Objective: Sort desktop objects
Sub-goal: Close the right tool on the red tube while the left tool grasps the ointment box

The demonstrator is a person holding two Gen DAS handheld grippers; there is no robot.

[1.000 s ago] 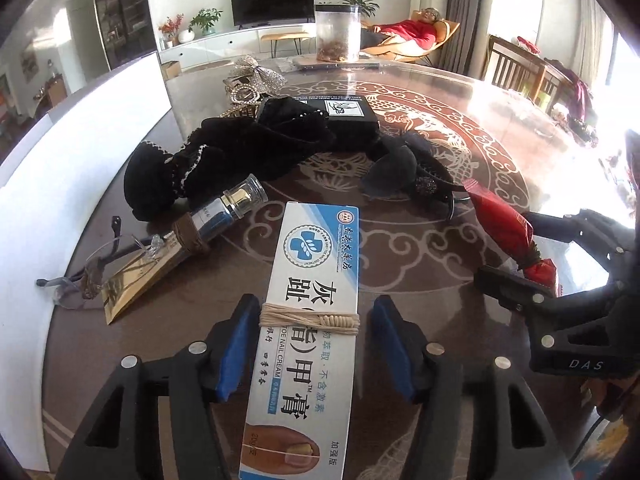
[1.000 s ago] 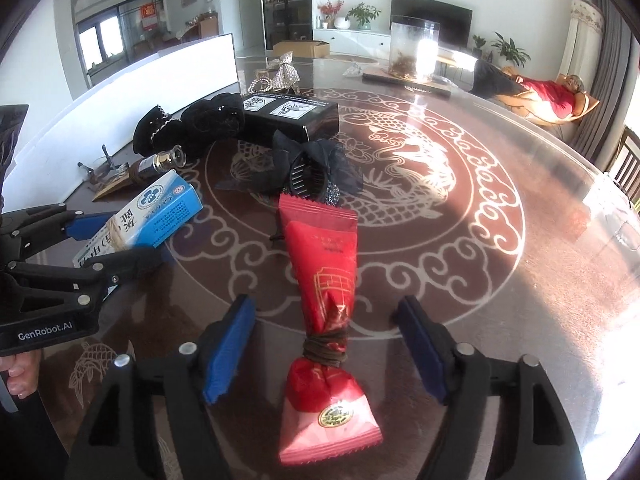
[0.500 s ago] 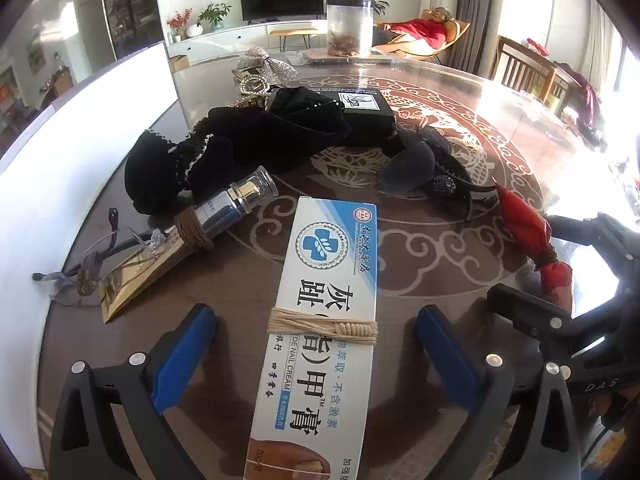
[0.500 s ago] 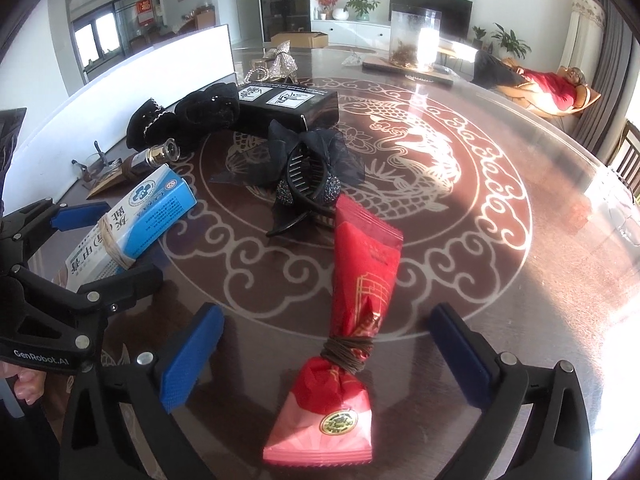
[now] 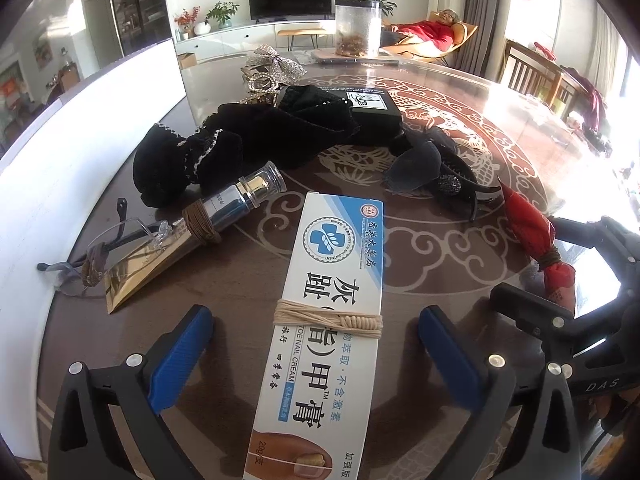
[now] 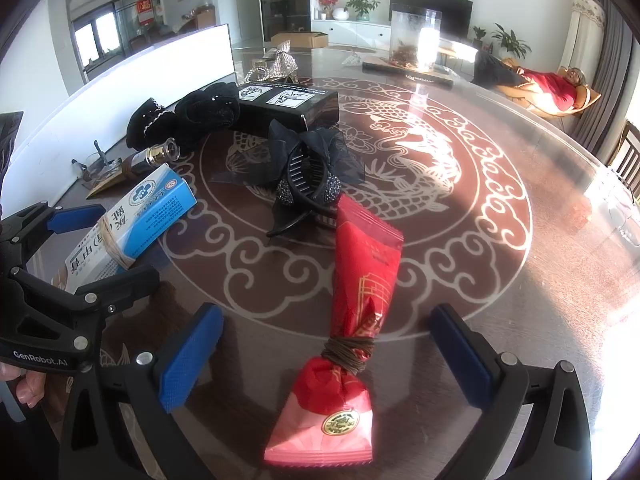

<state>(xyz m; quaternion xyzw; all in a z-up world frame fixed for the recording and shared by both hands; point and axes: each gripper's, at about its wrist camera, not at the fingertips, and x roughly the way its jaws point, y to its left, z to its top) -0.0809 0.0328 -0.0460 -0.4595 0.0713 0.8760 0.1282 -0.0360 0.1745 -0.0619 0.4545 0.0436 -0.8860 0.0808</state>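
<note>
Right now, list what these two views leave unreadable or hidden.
- Cream box: near end cut off by the left wrist view's bottom edge.
- Glasses: partly under a gold packet, left wrist view.
- Black box: label print too small, right wrist view.
- Red packet: lower end behind the right gripper, left wrist view.

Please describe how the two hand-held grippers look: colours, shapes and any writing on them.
Both are alike: the left hand-held gripper and the right hand-held gripper have black, angular plastic fingers with triangular cut-outs and silver screw heads, and blue textured pads on the inner faces. Seen from the other camera, the left body reads "GenRobot.AI", the right "DAS". No cables show.
</note>
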